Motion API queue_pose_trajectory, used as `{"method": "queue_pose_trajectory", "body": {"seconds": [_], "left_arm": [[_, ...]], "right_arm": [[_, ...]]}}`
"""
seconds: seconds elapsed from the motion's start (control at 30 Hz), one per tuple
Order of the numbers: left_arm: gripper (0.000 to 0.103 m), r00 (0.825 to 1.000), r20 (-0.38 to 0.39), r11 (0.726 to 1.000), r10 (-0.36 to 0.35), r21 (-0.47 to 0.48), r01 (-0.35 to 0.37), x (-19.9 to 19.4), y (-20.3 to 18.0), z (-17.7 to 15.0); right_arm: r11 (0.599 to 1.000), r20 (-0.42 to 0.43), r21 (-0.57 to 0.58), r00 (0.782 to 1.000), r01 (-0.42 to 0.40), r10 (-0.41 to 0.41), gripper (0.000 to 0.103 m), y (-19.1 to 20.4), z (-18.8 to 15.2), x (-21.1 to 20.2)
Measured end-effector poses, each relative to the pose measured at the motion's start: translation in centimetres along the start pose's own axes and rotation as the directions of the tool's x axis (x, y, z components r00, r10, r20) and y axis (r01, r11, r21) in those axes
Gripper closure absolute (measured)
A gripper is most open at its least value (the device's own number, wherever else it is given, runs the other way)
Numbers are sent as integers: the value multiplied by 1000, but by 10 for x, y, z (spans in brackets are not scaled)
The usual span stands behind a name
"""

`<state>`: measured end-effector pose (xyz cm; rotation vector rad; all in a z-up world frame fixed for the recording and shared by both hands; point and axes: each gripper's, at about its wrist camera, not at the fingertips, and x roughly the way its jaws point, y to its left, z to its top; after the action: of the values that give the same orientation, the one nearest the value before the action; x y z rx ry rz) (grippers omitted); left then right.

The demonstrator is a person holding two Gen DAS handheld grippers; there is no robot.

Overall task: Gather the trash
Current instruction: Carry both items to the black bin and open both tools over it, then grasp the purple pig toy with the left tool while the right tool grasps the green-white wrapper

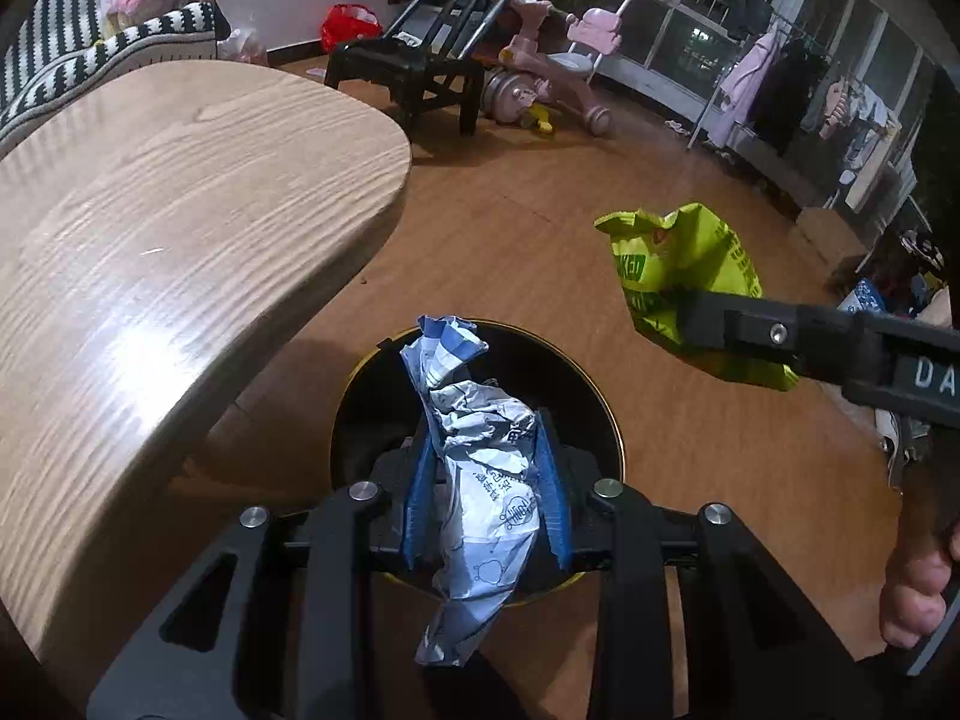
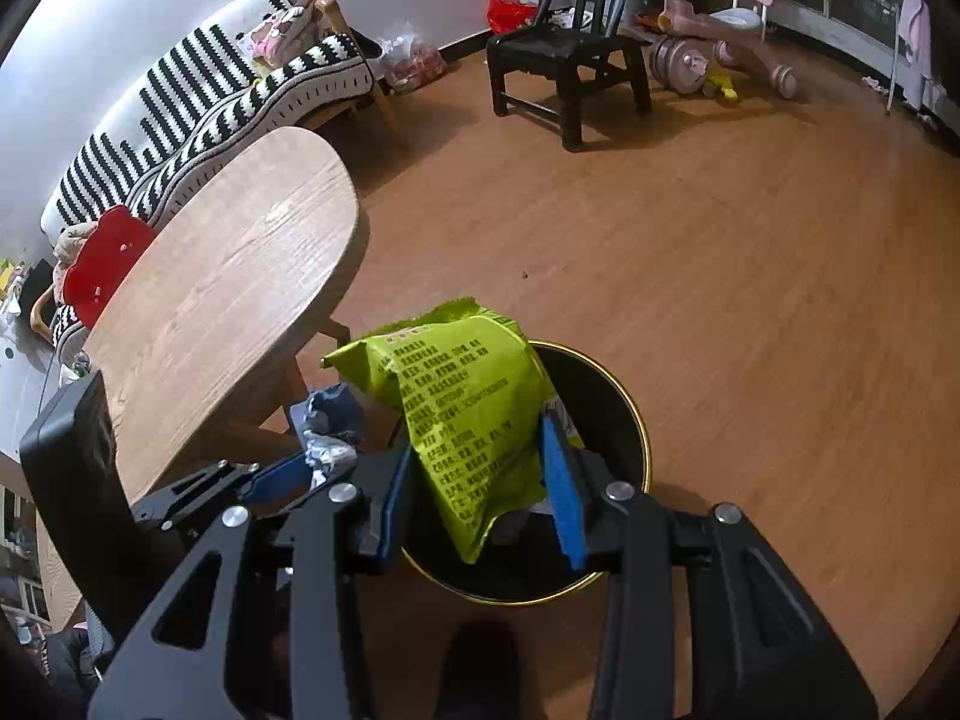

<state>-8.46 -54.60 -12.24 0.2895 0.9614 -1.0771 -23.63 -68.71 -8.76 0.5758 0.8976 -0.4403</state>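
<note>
The orange-brown wooden floor [image 2: 720, 300] fills most of both views. The light oval wood-grain table [image 1: 180, 240] takes the left half of the left wrist view and the left centre of the right wrist view, its top bare. Behind it, in the upper left of each frame, runs a black-and-white striped sofa [image 2: 210, 102], with a black wooden chair [image 2: 564, 60] and a pink children's tricycle [image 2: 720, 24] along the top.

A round black waste bin with a gold rim [image 1: 606, 414] stands on the floor just beside the table edge, in the lower centre of both frames.

The left gripper [image 1: 486, 480] hangs over the bin mouth, its blue-padded fingers [image 1: 555, 480] pinching a crumpled blue-and-white plastic wrapper [image 1: 474, 468] at mid-length; the wrapper sticks up past the fingertips toward the bin's far rim and hangs down below them.

The right gripper [image 2: 480, 480] is also above the bin, its blue-padded fingers [image 2: 564, 492] closed on a lime-green snack bag with dark print [image 2: 462, 414]. The bag's upper part rises beyond the fingertips and its lower corner hangs between them over the bin opening. In the left wrist view this gripper enters from the right edge, and the bag sits to the right of the bin, over the floor.
</note>
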Motion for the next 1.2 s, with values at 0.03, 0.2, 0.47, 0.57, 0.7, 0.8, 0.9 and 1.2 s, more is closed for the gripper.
{"method": "queue_pose_trajectory", "body": {"seconds": [0.03,0.2,0.47,0.57,0.7,0.8,0.9,1.2], "left_arm": [[72,1000,-2,1000,-3,-1,3,2,-1,2],[42,1000,10,1000,-19,-11,19,6,0,9],[29,999,35,1000,-25,4,25,-10,1,9],[21,998,52,1000,-24,18,23,-30,6,9],[10,994,110,1000,-14,-15,16,-89,28,5],[9,984,172,999,44,-17,-42,-134,50,2],[8,965,226,991,133,-59,-123,-183,87,-8],[8,865,227,871,447,-330,-363,-320,237,-80]], "right_arm": [[1000,-3,0,1000,-1,1,63,0,1,1],[1000,3,-1,1000,11,-11,51,3,3,2],[1000,64,-1,998,21,-21,42,11,12,-10],[1000,98,-27,995,14,-11,36,28,17,-19],[995,156,-101,988,-3,19,30,73,23,-35],[982,193,-186,978,-39,75,24,126,23,-47],[964,184,-249,972,-97,145,23,172,22,-51],[848,56,-437,932,-300,359,23,345,-1,-40]]}}
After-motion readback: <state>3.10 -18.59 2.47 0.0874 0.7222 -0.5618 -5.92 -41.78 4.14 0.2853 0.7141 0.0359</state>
